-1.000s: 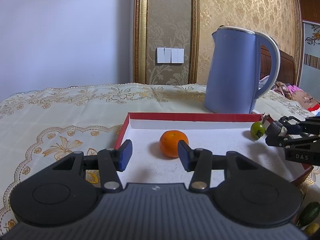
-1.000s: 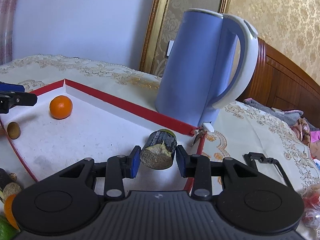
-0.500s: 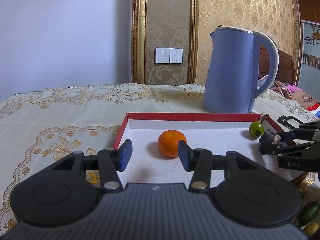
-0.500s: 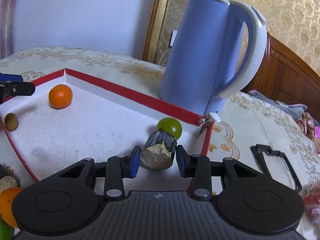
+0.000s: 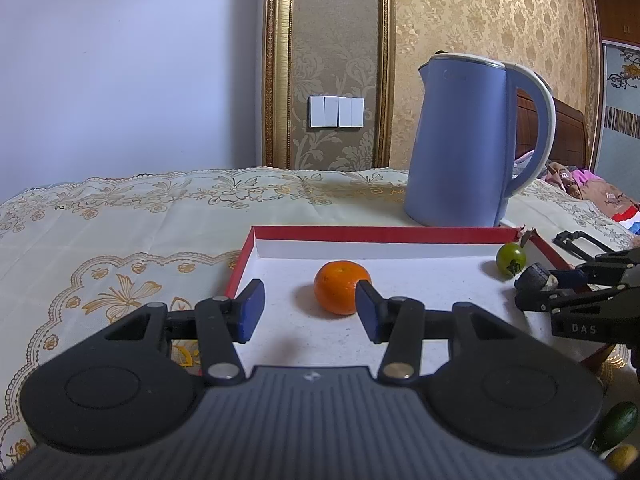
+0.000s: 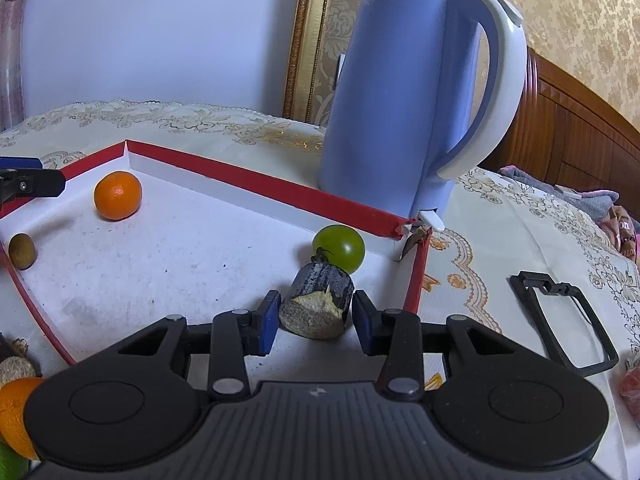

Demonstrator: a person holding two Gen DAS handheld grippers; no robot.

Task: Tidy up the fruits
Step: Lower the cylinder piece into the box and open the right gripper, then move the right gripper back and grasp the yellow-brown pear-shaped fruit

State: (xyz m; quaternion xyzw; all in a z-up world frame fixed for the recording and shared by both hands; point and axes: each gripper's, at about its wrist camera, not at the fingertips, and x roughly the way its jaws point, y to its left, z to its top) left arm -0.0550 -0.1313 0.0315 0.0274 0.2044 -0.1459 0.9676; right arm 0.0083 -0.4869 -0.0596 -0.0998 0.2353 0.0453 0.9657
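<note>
- The right gripper (image 6: 315,322) is clamping a short dark stub with a pale cut end (image 6: 316,305) between its blue pads, over the tray's corner at about 4 o'clock from the tray's middle in the right wrist view.
- Whether the stub is already resting on the tray floor or hanging just above it, I cannot tell from this angle.
- A green round fruit (image 6: 340,248) is lying just behind the stub, at its 1 o'clock, near the torn corner of the red-rimmed tray (image 6: 256,180).
- The left gripper (image 5: 310,310) is standing with its jaws apart and nothing between the pads; the orange (image 5: 340,293) is lying on the tray floor beyond them, partly behind the right pad.
- The right wrist view is showing a small brown fruit (image 6: 22,251) by the tray's rim at 9 o'clock; the left wrist view is not showing it.
- The same view is also showing a black plastic loop (image 6: 564,322) lying on the tablecloth (image 6: 500,216) at 3 o'clock, outside the tray, and more fruit pieces at 8 o'clock by the frame edge.
- The left wrist view is showing the wall switches (image 5: 336,111) at 12 o'clock and a green fruit outside the tray (image 5: 618,426) at 4 o'clock.
- The blue kettle (image 5: 460,140) is standing behind the tray's far rim in both views.
</note>
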